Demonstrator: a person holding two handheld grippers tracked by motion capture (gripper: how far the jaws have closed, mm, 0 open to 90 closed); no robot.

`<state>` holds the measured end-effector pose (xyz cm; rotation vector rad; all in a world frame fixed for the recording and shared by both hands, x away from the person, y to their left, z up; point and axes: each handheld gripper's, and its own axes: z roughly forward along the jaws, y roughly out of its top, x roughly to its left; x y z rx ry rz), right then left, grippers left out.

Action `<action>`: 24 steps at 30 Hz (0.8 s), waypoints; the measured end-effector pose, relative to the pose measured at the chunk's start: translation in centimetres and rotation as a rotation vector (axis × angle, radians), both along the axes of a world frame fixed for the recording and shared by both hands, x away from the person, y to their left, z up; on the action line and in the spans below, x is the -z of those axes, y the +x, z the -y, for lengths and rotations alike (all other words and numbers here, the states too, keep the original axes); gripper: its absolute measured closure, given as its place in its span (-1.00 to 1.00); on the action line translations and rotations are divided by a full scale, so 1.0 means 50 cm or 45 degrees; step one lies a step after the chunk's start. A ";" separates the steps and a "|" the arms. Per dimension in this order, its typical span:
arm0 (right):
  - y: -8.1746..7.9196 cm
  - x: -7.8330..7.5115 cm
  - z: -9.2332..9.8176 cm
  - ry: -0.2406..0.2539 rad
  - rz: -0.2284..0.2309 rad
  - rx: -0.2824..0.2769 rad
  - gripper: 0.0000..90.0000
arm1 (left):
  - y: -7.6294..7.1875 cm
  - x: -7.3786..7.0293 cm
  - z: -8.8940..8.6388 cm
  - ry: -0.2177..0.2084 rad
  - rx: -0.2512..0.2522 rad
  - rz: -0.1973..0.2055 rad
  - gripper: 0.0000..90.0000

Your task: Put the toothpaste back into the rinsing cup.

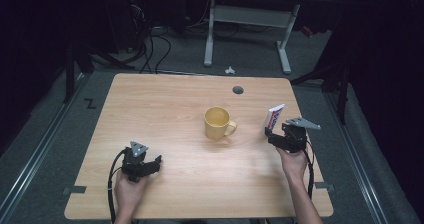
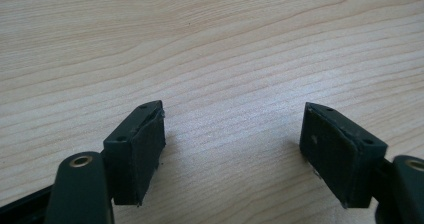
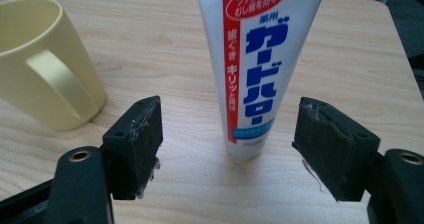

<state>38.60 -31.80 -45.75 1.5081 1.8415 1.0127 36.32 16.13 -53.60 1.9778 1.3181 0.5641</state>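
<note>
A white toothpaste tube (image 1: 274, 116) with red and blue print stands upright on its cap at the table's right side. My right gripper (image 1: 276, 134) is open just in front of it; in the right gripper view the tube (image 3: 255, 69) rises between and slightly beyond the two jaws, untouched. A pale yellow mug (image 1: 218, 122) stands mid-table with its handle toward the tube; the mug (image 3: 45, 64) is left of the jaws. My left gripper (image 1: 147, 161) rests open at the front left over bare wood, its pads (image 2: 145, 149) wide apart with nothing between.
The wooden table (image 1: 165, 99) has a round grey cable hole (image 1: 238, 90) near its far edge. Beyond it stand a white desk frame (image 1: 247, 19) and cables on the floor. Dark curtains flank both sides.
</note>
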 end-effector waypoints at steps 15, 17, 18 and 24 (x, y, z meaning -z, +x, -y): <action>0.027 -0.019 -0.001 0.001 0.020 -0.001 -0.39 | 0.000 0.000 -0.001 -0.003 0.000 0.000 -0.41; 0.032 -0.022 -0.002 0.006 0.018 0.002 -0.39 | 0.000 0.000 0.000 -0.002 0.000 0.000 -0.41; 0.035 -0.024 -0.002 0.000 0.022 -0.001 -0.39 | 0.000 0.000 0.000 -0.002 0.000 0.000 -0.41; 0.049 -0.029 -0.004 0.001 0.017 0.011 -0.40 | 0.000 0.000 -0.001 -0.003 0.000 0.001 -0.41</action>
